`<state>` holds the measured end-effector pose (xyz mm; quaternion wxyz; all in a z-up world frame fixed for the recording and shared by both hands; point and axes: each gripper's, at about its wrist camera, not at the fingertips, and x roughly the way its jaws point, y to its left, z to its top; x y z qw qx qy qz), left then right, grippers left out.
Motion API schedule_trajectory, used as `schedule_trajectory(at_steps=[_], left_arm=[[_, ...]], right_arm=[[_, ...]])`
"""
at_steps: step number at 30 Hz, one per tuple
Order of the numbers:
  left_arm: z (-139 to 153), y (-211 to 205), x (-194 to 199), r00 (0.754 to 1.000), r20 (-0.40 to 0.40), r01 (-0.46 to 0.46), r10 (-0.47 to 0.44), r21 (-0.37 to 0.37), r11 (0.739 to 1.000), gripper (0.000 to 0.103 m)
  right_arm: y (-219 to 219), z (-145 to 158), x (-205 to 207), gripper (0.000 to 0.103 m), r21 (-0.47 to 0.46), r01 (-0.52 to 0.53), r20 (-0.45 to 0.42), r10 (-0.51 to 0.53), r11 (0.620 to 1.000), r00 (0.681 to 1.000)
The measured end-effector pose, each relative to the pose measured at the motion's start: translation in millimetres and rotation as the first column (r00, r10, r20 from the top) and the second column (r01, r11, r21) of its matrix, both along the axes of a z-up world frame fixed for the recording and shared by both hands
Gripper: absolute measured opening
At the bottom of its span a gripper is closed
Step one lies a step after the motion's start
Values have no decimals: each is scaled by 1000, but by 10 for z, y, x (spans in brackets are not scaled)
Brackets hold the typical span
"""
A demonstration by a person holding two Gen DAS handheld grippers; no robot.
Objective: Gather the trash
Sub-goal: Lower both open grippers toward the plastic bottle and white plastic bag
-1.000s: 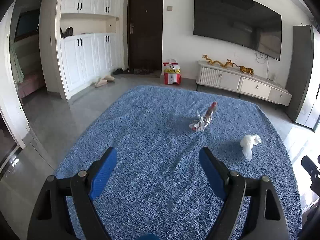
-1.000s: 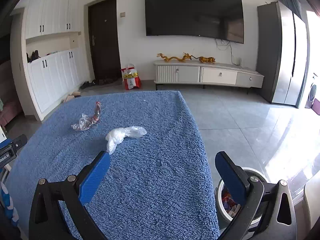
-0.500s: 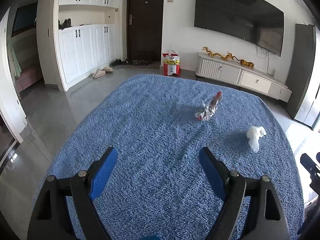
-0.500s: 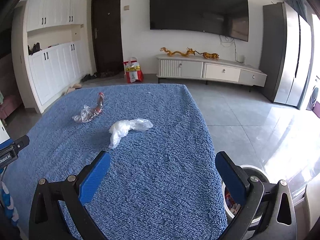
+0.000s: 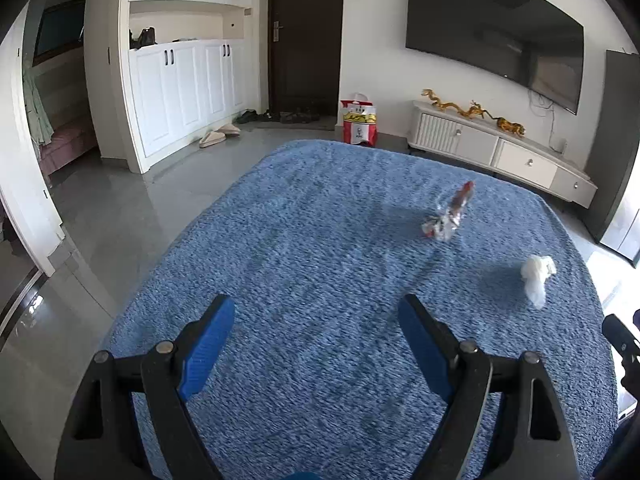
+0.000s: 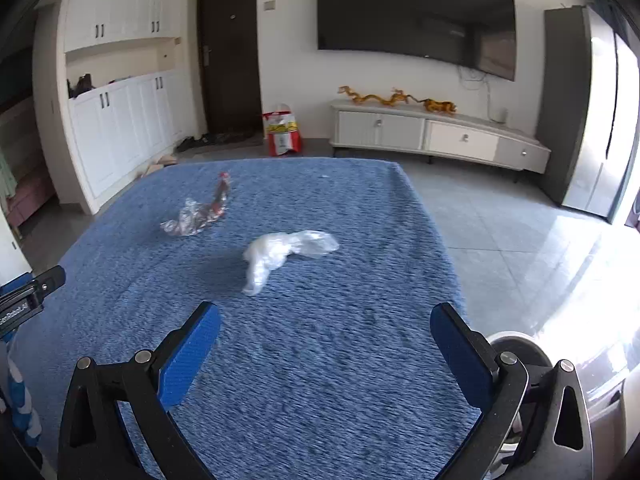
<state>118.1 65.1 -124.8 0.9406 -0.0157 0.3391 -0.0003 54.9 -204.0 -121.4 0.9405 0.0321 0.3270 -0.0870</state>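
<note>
Two pieces of trash lie on a blue carpet (image 5: 312,248). A crumpled clear wrapper with red print (image 5: 450,216) lies ahead and to the right of my left gripper (image 5: 316,320), which is open and empty above the carpet. A crumpled white plastic bag (image 5: 536,274) lies further right. In the right wrist view the white bag (image 6: 284,254) lies just ahead of my open, empty right gripper (image 6: 326,328), with the wrapper (image 6: 200,216) beyond it to the left. A white bin (image 6: 518,354) stands off the blue carpet (image 6: 320,360), behind the right finger.
A TV cabinet (image 6: 436,138) stands along the far wall under a wall TV (image 6: 416,20). A red and white bag (image 6: 282,134) sits by the dark door (image 6: 228,52). White cupboards (image 5: 180,80) line the left wall. Grey tile floor (image 6: 520,232) surrounds the carpet.
Both grippers have moved forward over the carpet and tilted slightly; the wrapper and white bag now sit closer in the right wrist view. Both stay open.
</note>
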Motion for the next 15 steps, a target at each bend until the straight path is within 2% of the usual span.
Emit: schedule_trajectory(at_steps=[9, 15], left_arm=[[-51, 8, 214, 999, -30, 14, -13, 32, 999, 83], [25, -41, 465, 996, -36, 85, -85, -8, 996, 83]], right_arm=[[172, -89, 266, 103, 30, -96, -27, 97, 995, 995], [217, -146, 562, 103, 68, -137, -31, 139, 988, 990]])
